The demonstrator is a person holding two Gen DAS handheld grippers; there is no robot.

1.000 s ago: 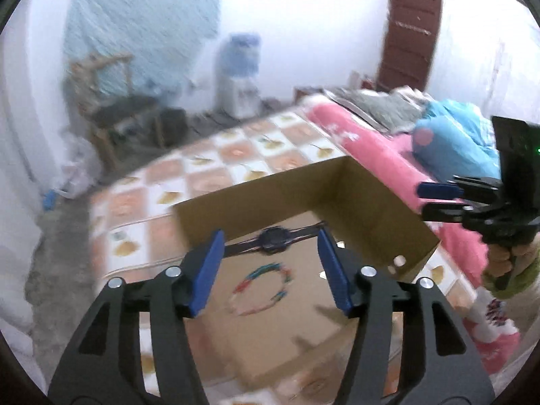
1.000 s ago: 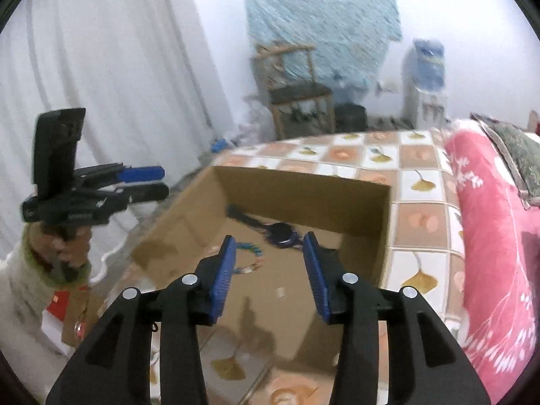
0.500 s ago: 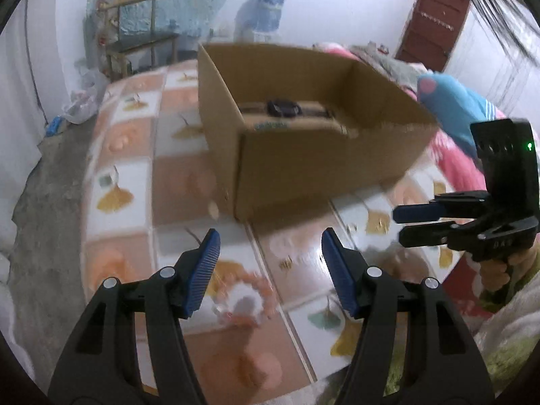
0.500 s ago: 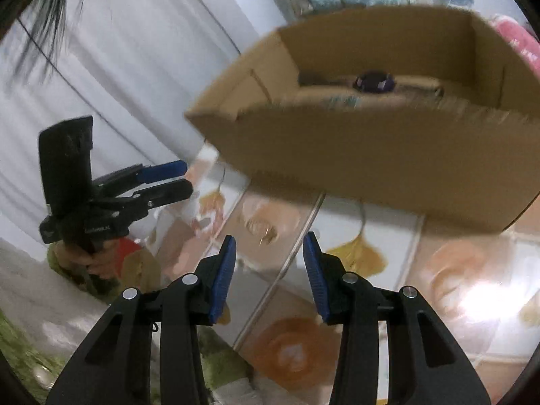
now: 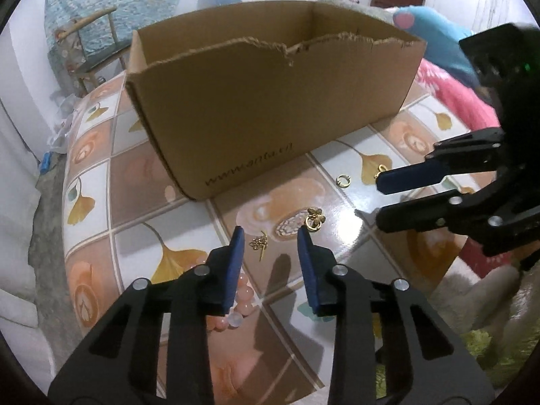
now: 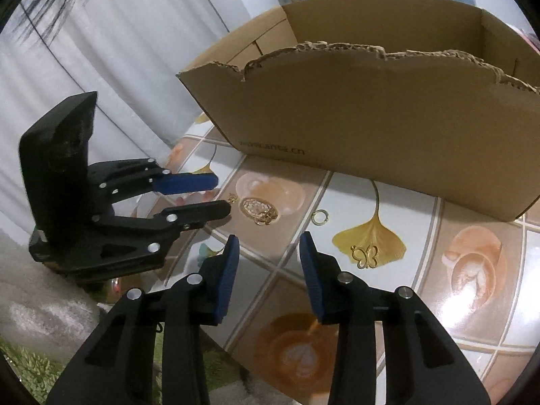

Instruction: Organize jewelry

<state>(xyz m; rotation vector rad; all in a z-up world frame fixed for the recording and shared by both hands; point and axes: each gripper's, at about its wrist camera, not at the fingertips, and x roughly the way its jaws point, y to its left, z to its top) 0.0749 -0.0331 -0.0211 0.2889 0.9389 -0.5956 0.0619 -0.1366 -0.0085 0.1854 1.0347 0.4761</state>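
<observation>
The cardboard box (image 5: 270,108) stands on the counter (image 5: 101,168), which is covered in a tile pattern of yellow leaves and peach circles; its near wall has a torn top edge. The jewelry lies on the counter in front of the box.

The left gripper (image 5: 270,239) points down at a small gold dragonfly-shaped pin (image 5: 260,244), which lies between its blue fingers (image 5: 236,263). The fingers are closing but stand apart from the pin, not yet pressing on it. A gold flower ring (image 5: 315,221) lies just beside the right finger, next to an oval filigree piece (image 5: 290,226). A pink bead bracelet (image 5: 236,307) shows partly under the left finger (most of it is hidden).

The right gripper (image 6: 269,248) hovers low over the counter, fingers (image 6: 229,273) apart and closing, with nothing between them. A gold butterfly charm (image 6: 364,255) lies just to its right, and a small gold ring (image 6: 320,217) lies beyond it, near the box.
</observation>
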